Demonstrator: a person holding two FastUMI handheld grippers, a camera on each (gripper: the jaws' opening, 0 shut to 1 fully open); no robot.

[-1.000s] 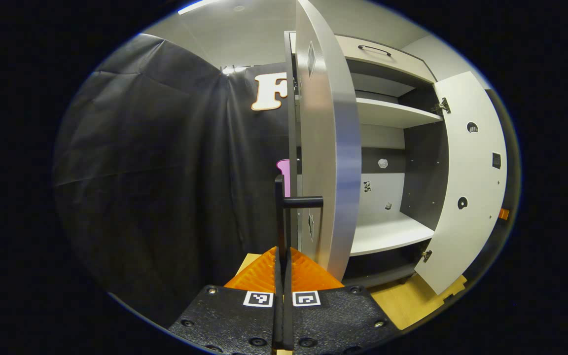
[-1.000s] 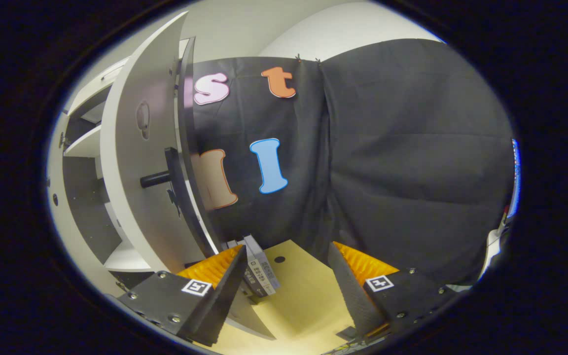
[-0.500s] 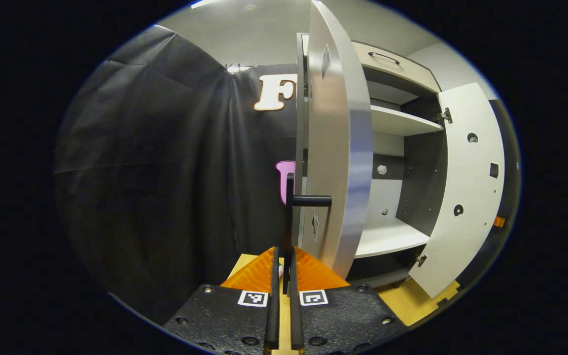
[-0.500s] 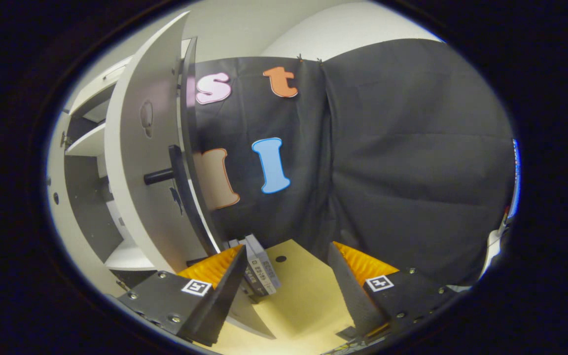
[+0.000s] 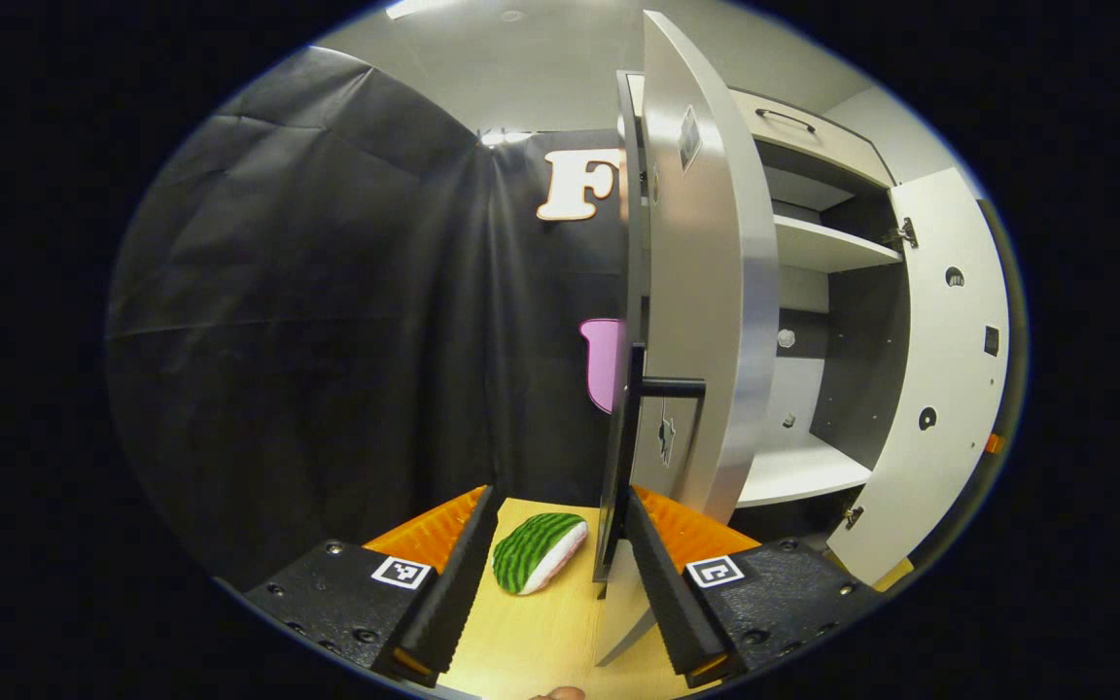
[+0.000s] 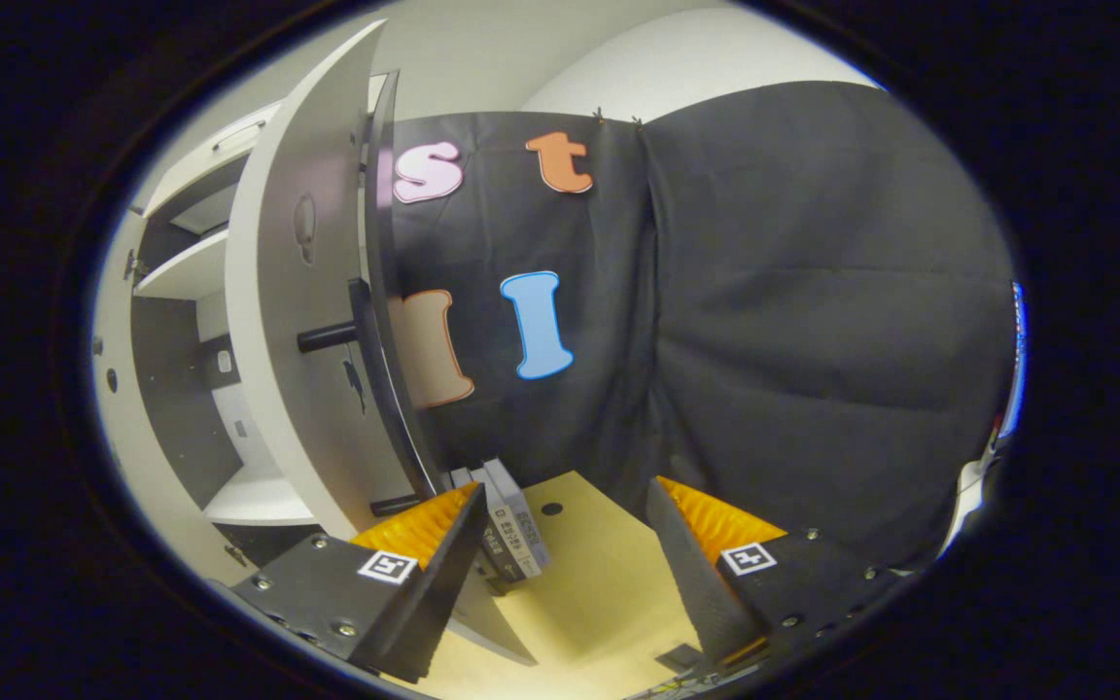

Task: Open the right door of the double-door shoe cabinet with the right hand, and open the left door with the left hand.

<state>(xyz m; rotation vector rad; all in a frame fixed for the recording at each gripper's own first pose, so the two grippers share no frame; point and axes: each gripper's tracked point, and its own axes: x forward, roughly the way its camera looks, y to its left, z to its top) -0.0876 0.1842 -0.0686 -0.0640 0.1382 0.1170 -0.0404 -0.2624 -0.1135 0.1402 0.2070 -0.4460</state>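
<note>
**Shoe cabinet with both doors swung open**

The shoe cabinet stands on a pale wooden worktop against black cloth. Its left door and right door are both swung open, showing bare white shelves. The left hand-held gripper is spread open, its dark bar handle just beside the right-hand finger, ungripped. A green striped toy lies between the fingers. The right hand-held gripper is open, holding nothing.

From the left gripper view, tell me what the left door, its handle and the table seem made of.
Left door: likely laminated board, a smooth pale face with a soft sheen. Handle: a dark matte bar, metal or plastic, I can't tell which. Table: light wood or wood-look laminate, smooth and yellowish.
</note>
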